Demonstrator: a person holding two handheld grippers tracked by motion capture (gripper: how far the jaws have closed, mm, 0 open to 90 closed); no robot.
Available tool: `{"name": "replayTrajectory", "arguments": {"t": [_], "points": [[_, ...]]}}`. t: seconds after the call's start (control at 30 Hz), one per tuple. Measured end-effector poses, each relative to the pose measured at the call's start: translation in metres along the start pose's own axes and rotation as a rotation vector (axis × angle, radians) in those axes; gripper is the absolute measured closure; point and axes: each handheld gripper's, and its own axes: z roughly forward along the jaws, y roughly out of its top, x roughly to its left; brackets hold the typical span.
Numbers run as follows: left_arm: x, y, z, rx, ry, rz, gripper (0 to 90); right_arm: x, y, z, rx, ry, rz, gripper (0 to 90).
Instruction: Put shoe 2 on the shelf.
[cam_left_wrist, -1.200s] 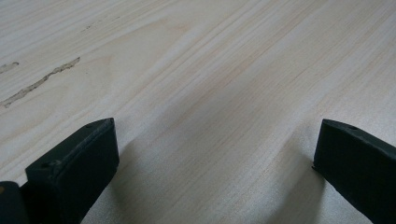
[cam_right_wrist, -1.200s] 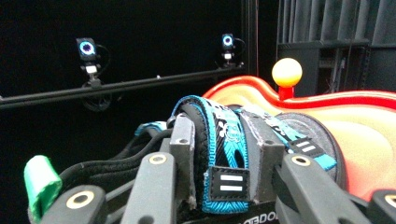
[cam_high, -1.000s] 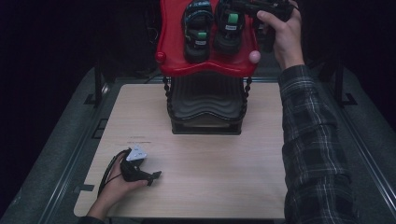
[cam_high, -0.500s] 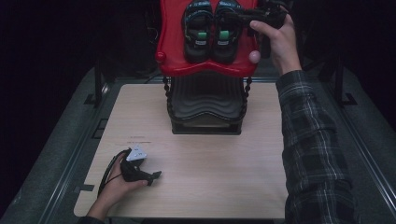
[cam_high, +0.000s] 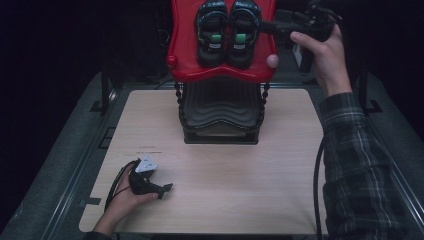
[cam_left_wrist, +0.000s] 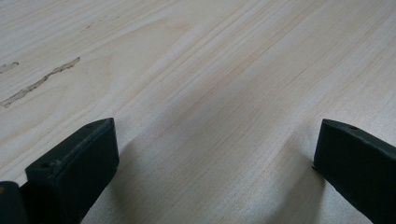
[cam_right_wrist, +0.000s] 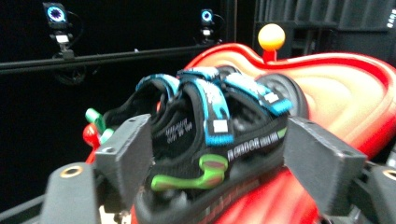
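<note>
Reading blurred white lettering on the black sandal (cam_right_wrist: 210, 154) side strap; illegible.

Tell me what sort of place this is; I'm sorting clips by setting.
Probably a recording lab or test bench: a bare wooden table amid blacked-out surroundings, ring-lit cameras on a rail, and a staged red shoe rack.

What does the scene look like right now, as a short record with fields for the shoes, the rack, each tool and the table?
shoes: two black sandals with blue straps, side by side on the top shelf
rack: red top shelf over a black lower tier, at the table's far edge
right tool: beside the right sandal, jaws just opened; in the right gripper view the sandal sits between them, unpressed
left tool: resting on the table, jaws apart, holding nothing
table: pale wood
</note>
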Motion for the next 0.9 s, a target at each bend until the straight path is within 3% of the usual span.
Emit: {"name": "replayTrajectory", "arguments": {"t": [0.27,0.9], "points": [[0.0,0.0,0.001,-0.002,0.002,-0.005,0.0,0.011,-0.022,-0.037,0.041,-0.045,0.013,18.6],[0.001,0.001,0.001,0.001,0.003,-0.006,0.0,0.026,-0.106,-0.077,0.107,-0.072,0.057,18.8]]}}
